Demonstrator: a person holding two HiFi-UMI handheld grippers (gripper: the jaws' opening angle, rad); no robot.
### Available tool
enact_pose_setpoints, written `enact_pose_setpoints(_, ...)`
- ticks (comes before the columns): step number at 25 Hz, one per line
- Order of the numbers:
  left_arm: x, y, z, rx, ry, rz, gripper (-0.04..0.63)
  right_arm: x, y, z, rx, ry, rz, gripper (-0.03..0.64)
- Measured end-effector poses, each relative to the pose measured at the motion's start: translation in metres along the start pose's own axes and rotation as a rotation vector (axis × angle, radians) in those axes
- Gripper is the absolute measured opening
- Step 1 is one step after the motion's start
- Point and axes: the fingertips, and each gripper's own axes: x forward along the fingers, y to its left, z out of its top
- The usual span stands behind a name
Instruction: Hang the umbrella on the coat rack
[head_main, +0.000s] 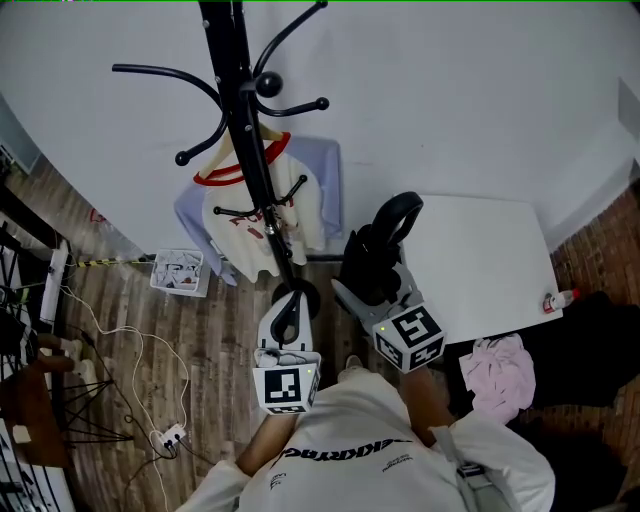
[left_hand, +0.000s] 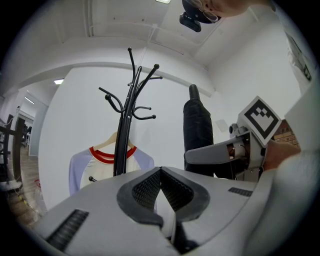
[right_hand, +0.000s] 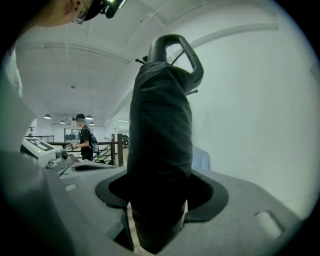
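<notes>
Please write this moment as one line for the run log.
right gripper: shut on umbrella, handle up | left gripper: shut, empty | coat rack: ahead, umbrella not hung yet

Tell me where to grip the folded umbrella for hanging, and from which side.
Grip the umbrella on its wrapped body from the side, below the loop handle, as the right tongs do. It stands upright, so that leaves the loop on top free for a hook of the coat rack.

Red-collared shirt (head_main: 262, 215) hanging ahead of left hand-held gripper (head_main: 286, 308); white desk (head_main: 490, 255), pink cloth (head_main: 497, 372) right of right hand-held gripper (head_main: 366, 287).
</notes>
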Motion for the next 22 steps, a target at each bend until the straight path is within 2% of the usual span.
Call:
enact_pose_setpoints(9,0.033,-0.002,0.005,0.016,-0.015,0.078,-0.002,0.017,-0.031,0.015,-0.015,-0.03,0.072,0.275)
enact_pose_setpoints(14,0.041,0.0,-0.006,0.04,-0.01,0.125,-0.002,0.028,-0.039,0.019,-0.02,-0.032,0.127,0.275)
enact_pose_setpoints(22,0.048,-0.008,-0.009,0.037,0.009,0.153,-0.003,0.054,-0.057,0.031,-0.029,-0.013,0.22,0.275)
